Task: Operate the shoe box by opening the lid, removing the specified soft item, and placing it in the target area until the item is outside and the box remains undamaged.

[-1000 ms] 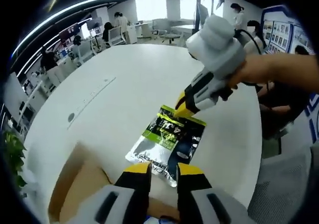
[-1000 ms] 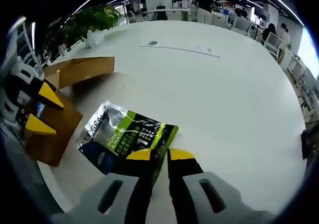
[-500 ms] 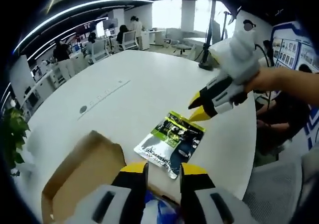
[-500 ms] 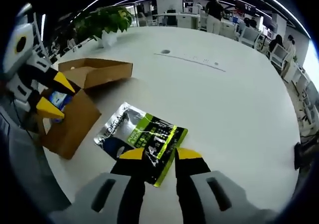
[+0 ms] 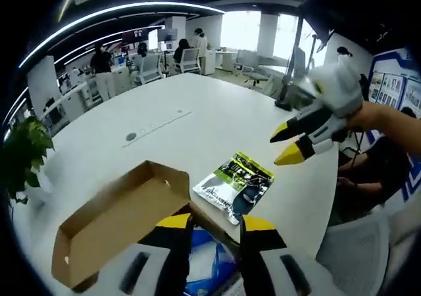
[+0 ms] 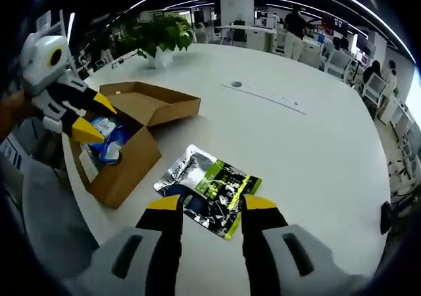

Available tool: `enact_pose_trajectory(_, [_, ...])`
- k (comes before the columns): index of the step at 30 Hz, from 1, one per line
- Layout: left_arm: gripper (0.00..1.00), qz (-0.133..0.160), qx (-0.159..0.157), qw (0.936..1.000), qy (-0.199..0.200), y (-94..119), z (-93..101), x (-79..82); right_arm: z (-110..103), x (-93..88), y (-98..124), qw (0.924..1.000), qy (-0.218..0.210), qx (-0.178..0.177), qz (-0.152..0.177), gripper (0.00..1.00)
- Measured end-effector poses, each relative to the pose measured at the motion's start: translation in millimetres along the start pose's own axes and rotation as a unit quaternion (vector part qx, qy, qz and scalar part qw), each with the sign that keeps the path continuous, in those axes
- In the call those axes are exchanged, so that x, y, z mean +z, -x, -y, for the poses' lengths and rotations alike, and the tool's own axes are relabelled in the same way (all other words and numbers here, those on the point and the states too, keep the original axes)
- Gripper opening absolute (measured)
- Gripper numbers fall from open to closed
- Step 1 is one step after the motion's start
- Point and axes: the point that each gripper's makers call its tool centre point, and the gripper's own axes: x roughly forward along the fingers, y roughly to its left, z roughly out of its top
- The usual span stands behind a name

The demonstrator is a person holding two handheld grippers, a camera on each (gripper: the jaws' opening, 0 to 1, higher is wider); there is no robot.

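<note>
A green, black and silver foil pouch (image 6: 209, 189) lies flat on a round white desk (image 6: 316, 151), outside the box and just beside it. In the left gripper view the same pouch (image 5: 234, 185) sits past the box's near edge. The brown cardboard shoe box (image 6: 122, 156) stands open near the desk's edge, its lid (image 6: 152, 101) folded back, with blue and white packaged items (image 6: 108, 138) inside. The right gripper (image 6: 209, 204) hovers above the pouch, its yellow-tipped jaws parted and holding nothing. The left gripper (image 6: 91, 117) hangs over the open box, jaws apart and empty. A potted plant (image 6: 158, 36) stands at the desk's far edge.
</note>
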Motion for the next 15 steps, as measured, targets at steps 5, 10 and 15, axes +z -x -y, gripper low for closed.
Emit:
enact_pose_trajectory(5, [0.29,0.01,0.009,0.9998,0.014,12,-8.3,-4.7,-18,6.0,7,0.9998,0.01,0.016,0.005,0.37])
enact_pose_trajectory(10, [0.31,0.011,0.017,0.9995,0.024,27,-15.8,-14.9,-39,13.6,12,0.9991,0.017,0.035,0.014,0.4])
enact_pose_trajectory(15, [0.33,0.014,0.029,0.999,0.03,42,-24.4,-25.6,-59,19.2,11,0.998,0.018,0.056,0.022,0.42])
